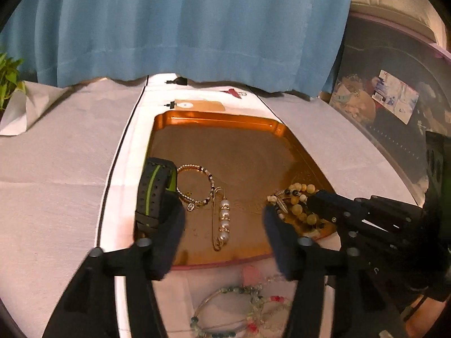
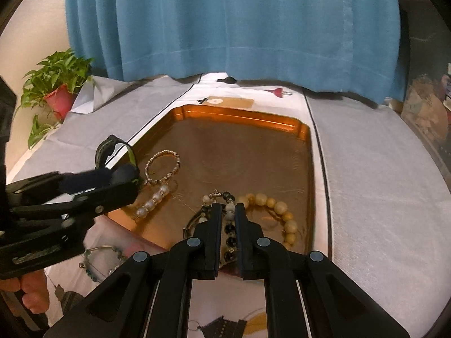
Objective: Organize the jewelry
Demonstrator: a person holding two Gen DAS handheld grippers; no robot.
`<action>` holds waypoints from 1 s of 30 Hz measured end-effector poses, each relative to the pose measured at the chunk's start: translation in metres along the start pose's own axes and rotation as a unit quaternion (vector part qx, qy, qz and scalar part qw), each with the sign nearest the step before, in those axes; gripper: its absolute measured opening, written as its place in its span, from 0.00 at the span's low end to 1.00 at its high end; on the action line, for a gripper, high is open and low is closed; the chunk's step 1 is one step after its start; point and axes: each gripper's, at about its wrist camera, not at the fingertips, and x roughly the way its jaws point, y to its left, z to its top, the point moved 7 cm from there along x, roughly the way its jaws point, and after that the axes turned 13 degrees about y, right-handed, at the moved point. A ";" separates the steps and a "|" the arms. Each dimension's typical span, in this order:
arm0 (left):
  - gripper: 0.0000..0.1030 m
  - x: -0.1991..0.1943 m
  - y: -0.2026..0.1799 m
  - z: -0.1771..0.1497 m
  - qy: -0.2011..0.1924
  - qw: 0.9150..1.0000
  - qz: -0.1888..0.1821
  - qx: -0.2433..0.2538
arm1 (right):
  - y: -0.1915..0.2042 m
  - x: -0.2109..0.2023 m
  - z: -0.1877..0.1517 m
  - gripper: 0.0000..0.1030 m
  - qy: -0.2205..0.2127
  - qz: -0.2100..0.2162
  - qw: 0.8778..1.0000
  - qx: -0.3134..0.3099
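A copper tray [image 1: 220, 118] [image 2: 239, 115] lies on a white cloth. My left gripper [image 1: 224, 231] [image 2: 132, 181] is open over its near left part, nothing pressed between its pads. A black-and-green wristband [image 1: 153, 191] [image 2: 112, 146] stands on edge beside its left finger. A gold bead bracelet [image 1: 197, 186] [image 2: 163, 166] and a pearl pin [image 1: 224, 219] [image 2: 153, 200] lie in the tray between the fingers. My right gripper [image 2: 227, 214] [image 1: 310, 200] is shut on a black-and-white bead bracelet [image 2: 229, 217] at the tray's near right. A yellow bead bracelet [image 2: 279, 205] [image 1: 304, 211] lies beside it.
Green-bead bracelets [image 1: 239, 304] [image 2: 98, 256] lie on the cloth in front of the tray. A brown tag [image 1: 200, 104] sits behind it, under a blue curtain [image 1: 197, 28]. A potted plant [image 2: 59, 84] stands far left, a storage box [image 1: 394, 98] right.
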 end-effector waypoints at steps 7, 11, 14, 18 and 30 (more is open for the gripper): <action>0.68 -0.044 -0.008 -0.017 -0.014 1.000 -0.009 -0.012 | 0.007 -0.043 -0.018 0.55 -0.015 -0.008 1.000 -0.002; 0.74 -0.084 -0.011 -0.031 -0.023 0.999 -0.015 -0.040 | 0.014 -0.085 -0.040 0.63 -0.025 -0.012 1.000 0.006; 0.84 -0.128 -0.008 -0.043 -0.059 0.997 0.012 -0.058 | 0.023 -0.121 -0.058 0.72 -0.036 -0.009 0.999 0.014; 0.93 -0.178 -0.008 -0.064 -0.075 0.995 0.012 -0.064 | 0.033 -0.164 -0.080 0.97 -0.054 -0.011 0.998 0.039; 0.98 -0.301 -0.064 -0.121 -0.081 0.996 0.036 -0.024 | 0.077 -0.285 -0.127 1.00 -0.061 0.050 0.995 0.056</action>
